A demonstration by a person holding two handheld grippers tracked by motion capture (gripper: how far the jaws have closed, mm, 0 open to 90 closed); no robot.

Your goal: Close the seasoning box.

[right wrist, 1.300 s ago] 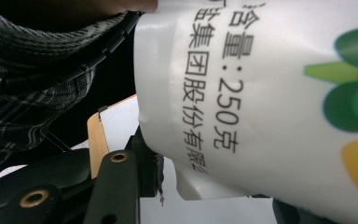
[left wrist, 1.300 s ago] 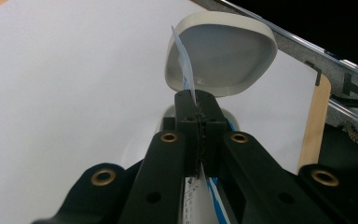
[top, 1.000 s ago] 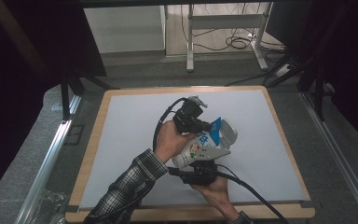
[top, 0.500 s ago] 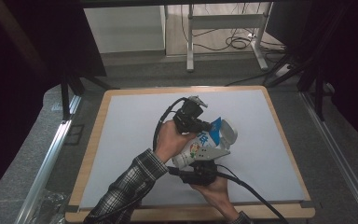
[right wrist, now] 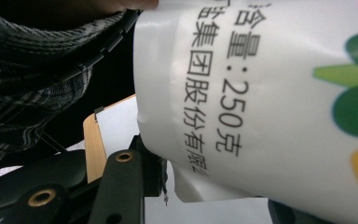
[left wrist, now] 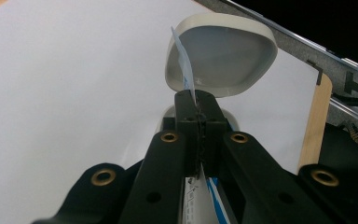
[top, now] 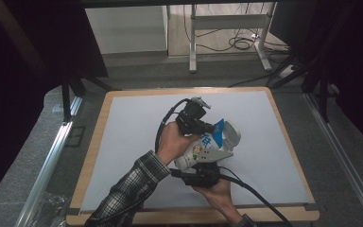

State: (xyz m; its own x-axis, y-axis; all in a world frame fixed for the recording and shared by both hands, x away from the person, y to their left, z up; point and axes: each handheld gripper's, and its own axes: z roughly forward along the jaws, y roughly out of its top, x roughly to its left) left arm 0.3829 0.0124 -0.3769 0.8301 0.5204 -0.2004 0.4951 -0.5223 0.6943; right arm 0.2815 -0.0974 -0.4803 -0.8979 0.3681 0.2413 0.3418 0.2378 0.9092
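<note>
Right tool [top: 203,163] has eased a shade tighter on pouch [top: 208,146]

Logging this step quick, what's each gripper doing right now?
Left gripper: shut on the top edge of the pouch.
Right gripper: closed on the pouch's lower end.

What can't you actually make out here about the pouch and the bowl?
- Bowl contents: high view, pouch and left gripper cover it; left gripper view shows its inside at a slant.
- Pouch mouth: left gripper view, jaws hide it.
- Pouch print: right gripper view, cut off by the frame edges.
- Right gripper pads: high view, too small.
</note>
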